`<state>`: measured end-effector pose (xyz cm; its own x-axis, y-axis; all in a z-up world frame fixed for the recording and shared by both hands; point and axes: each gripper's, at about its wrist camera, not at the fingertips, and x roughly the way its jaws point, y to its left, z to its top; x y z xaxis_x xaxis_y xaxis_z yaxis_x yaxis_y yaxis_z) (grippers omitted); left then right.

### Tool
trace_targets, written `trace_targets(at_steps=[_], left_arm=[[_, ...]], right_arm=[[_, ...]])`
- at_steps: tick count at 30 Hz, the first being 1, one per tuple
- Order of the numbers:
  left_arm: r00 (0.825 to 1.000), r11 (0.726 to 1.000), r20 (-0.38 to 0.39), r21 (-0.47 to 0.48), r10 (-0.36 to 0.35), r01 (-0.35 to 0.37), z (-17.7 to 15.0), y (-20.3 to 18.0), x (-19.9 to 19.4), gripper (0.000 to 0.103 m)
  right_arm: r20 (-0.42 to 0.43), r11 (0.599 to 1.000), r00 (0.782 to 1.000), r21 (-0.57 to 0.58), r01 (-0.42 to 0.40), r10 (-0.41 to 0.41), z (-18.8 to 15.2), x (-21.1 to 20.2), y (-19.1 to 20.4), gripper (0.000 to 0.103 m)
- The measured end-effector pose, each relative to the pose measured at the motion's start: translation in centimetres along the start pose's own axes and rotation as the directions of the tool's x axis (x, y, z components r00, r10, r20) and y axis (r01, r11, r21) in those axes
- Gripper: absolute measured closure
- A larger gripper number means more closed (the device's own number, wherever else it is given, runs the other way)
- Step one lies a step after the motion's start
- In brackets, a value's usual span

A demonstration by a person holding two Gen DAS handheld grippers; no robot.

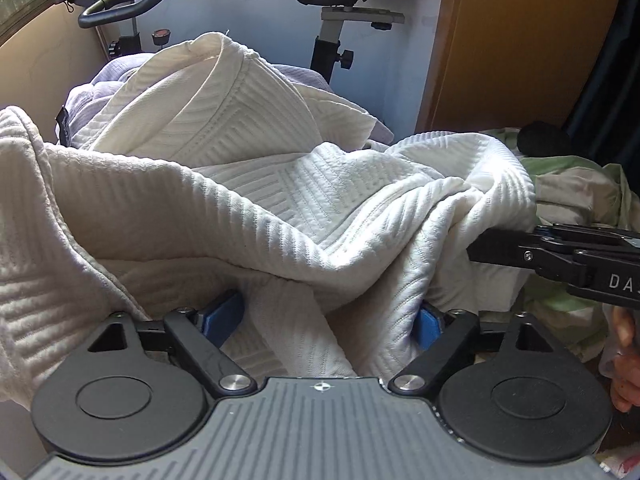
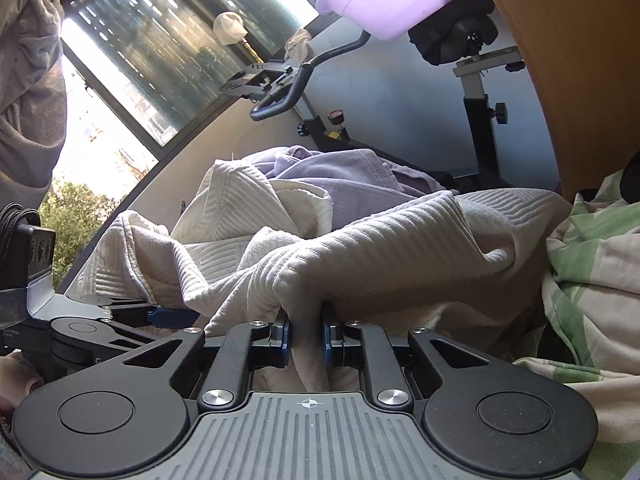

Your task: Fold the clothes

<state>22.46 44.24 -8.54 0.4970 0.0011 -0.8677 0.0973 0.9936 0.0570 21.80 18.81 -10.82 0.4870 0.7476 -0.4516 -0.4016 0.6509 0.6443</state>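
Observation:
A cream ribbed garment [image 1: 280,200] lies crumpled across the middle of the left wrist view, with its collar standing up at the back. My left gripper [image 1: 326,320] is open, its blue pads [image 1: 224,316] wide apart, and a fold of the garment drapes loosely between them. The right gripper [image 2: 306,340] is shut on a bunched fold of the same cream garment [image 2: 360,252]. From the right side of the left wrist view the right gripper's arm [image 1: 560,256] reaches in against the cloth's edge. The left gripper's finger [image 2: 160,314] shows at the left of the right wrist view.
A lilac garment [image 2: 340,176] lies behind the cream one. Green-striped bedding [image 2: 592,264] is bunched at the right. An exercise bike [image 1: 332,28] stands behind the pile, a wooden panel [image 1: 500,40] at the right, a window [image 2: 132,60] at the left. A hand [image 1: 624,360] holds the right gripper.

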Motion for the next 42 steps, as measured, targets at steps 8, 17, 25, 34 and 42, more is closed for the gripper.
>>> trace_targets(at_steps=[8,17,25,34,42], left_arm=[[0.990,0.983,0.097,-0.141,-0.102,0.115,0.0,2.3,-3.2,0.087],[0.951,0.930,0.294,-0.313,-0.099,0.193,0.4,4.6,-7.6,0.089],[0.885,0.858,0.458,-0.486,0.085,0.169,1.2,9.2,-11.6,0.090],[0.934,0.767,0.290,-0.641,0.207,0.028,-0.1,15.0,-6.5,0.088],[0.956,0.801,0.143,-0.585,0.256,-0.127,0.3,15.9,-2.2,0.041]], right_arm=[[-0.037,0.995,0.998,-0.092,0.043,-0.046,0.2,0.4,1.5,0.062],[-0.012,0.988,0.996,-0.129,0.083,-0.086,-1.0,-0.8,1.1,0.018],[-0.049,0.982,0.987,-0.123,0.145,-0.152,-2.1,-1.6,-0.6,0.017],[-0.016,0.975,0.981,0.107,0.193,-0.192,0.2,-0.8,-4.6,0.017],[-0.011,0.955,0.971,0.176,0.238,-0.240,2.1,0.4,-6.4,0.005]])
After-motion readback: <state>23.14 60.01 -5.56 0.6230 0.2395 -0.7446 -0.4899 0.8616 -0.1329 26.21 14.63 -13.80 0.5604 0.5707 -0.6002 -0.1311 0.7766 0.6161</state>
